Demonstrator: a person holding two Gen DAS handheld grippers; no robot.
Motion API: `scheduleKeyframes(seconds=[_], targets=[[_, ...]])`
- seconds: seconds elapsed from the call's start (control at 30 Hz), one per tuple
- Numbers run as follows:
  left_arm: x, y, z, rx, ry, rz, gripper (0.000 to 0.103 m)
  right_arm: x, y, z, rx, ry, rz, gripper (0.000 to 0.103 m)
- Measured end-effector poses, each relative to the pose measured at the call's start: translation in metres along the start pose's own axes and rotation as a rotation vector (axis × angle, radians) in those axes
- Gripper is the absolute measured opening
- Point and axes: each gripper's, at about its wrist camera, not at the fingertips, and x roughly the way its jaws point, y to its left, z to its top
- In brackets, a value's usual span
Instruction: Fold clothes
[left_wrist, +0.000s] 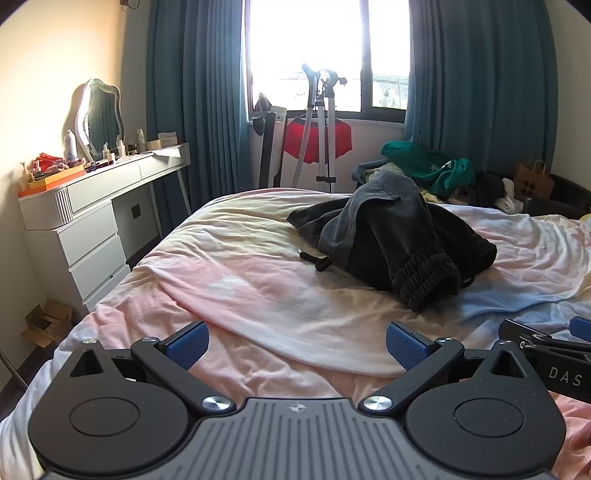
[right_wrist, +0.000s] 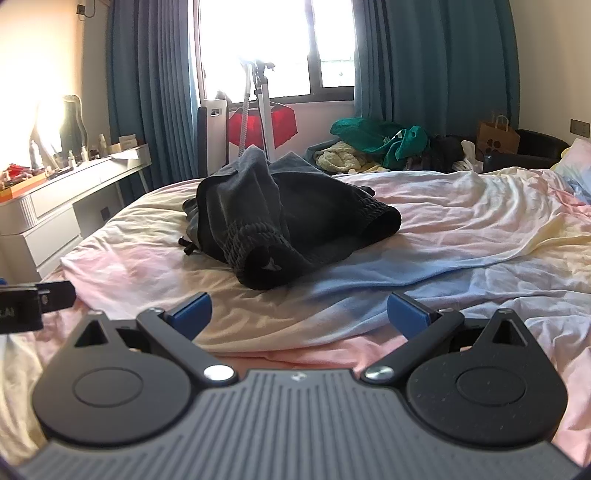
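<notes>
A crumpled dark grey garment with ribbed black cuffs (left_wrist: 391, 236) lies in a heap on the bed, right of centre in the left wrist view and left of centre in the right wrist view (right_wrist: 280, 221). My left gripper (left_wrist: 297, 345) is open and empty, low over the pastel sheet, well short of the garment. My right gripper (right_wrist: 299, 314) is open and empty too, a short way in front of the nearest cuff. The right gripper's body shows at the right edge of the left wrist view (left_wrist: 546, 347).
The bed (left_wrist: 229, 280) has a rumpled pink, yellow and blue sheet. A white dresser (left_wrist: 85, 218) with a mirror and bottles stands left. A pile of green and other clothes (right_wrist: 384, 147) lies beyond the bed. A tripod (left_wrist: 325, 125) stands by the window.
</notes>
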Motion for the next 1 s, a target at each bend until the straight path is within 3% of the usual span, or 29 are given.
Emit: scheduleKeyframes(seconds=[1.0], targets=[[-0.0081,-0.0004,-0.0019,0.021,-0.032,-0.009,0.103,0.0011,0.0014,-0.0007,-0.006,-0.008,-0.002,0.103]])
